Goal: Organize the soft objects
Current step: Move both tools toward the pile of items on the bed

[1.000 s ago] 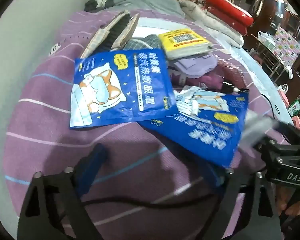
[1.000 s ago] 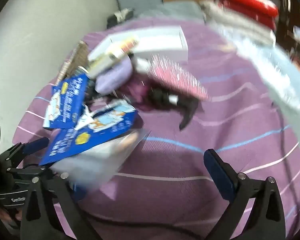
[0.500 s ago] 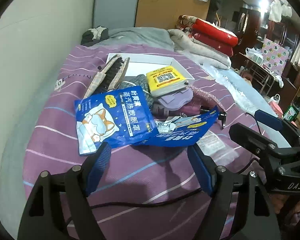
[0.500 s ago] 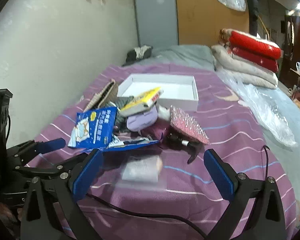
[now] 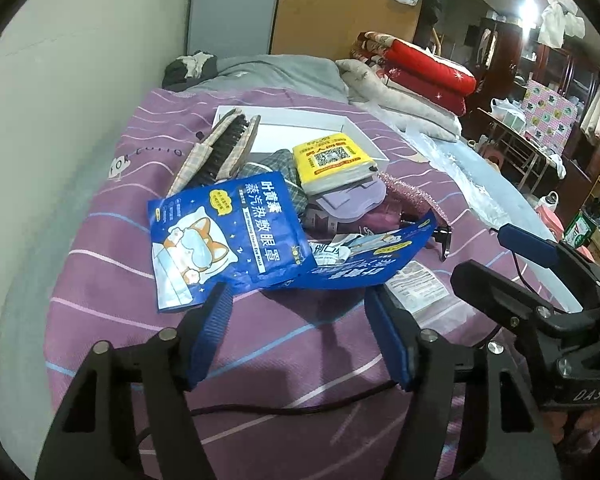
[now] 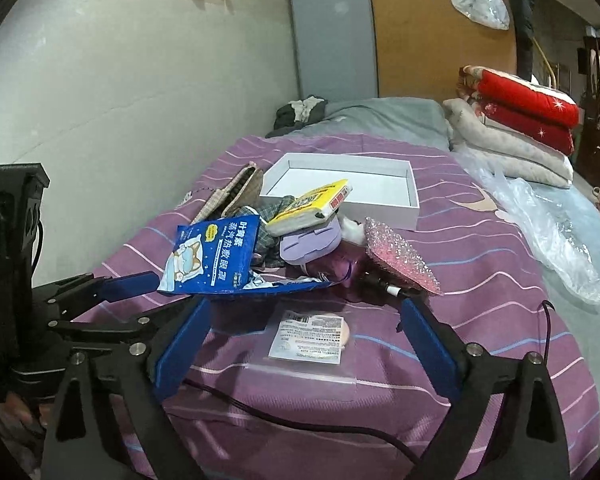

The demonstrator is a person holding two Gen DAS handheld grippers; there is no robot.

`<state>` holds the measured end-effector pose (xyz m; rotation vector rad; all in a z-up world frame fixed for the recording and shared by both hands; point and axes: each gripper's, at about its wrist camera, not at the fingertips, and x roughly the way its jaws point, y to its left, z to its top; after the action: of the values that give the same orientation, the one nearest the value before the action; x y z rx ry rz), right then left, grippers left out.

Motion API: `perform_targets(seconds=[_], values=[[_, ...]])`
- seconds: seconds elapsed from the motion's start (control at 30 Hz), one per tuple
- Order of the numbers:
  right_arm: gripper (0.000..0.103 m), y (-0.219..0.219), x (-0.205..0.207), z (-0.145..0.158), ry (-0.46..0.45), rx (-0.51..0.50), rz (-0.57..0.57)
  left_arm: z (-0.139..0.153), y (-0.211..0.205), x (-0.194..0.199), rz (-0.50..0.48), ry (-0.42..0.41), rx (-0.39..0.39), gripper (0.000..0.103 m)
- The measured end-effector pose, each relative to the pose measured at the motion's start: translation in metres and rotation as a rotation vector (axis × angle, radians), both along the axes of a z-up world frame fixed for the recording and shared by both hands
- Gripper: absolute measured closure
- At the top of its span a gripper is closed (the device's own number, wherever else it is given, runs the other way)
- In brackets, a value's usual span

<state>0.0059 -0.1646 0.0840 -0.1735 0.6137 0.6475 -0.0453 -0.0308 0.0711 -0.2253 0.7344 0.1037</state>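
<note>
Right wrist: clear pouch (image 6: 314,342) flat (label upward), long axis across jaws; both jaws wide, empty.

Both cameras sit low over the near end of the bed (image 5: 100,260), facing its far end. The left view looks from close behind the blue packet (image 5: 224,236); the right view looks from just beside it — both share the pile and white box (image 6: 380,196).

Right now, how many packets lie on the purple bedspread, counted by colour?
Blue eye-mask packets: 2
Yellow packet: 1
Clear packet with white label: 1
Total: 4
</note>
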Motion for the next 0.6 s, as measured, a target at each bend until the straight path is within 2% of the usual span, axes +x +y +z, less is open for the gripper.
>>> perform_targets(seconds=[0.23, 0.6], values=[[0.011, 0.005, 0.004, -0.006, 0.016, -0.038, -0.021, -0.005, 0.005, 0.003, 0.010, 0.026, -0.014, 0.034], [0.011, 0.010, 0.005, -0.010, 0.013, -0.066, -0.021, -0.006, 0.010, 0.000, 0.007, 0.007, -0.033, 0.034]])
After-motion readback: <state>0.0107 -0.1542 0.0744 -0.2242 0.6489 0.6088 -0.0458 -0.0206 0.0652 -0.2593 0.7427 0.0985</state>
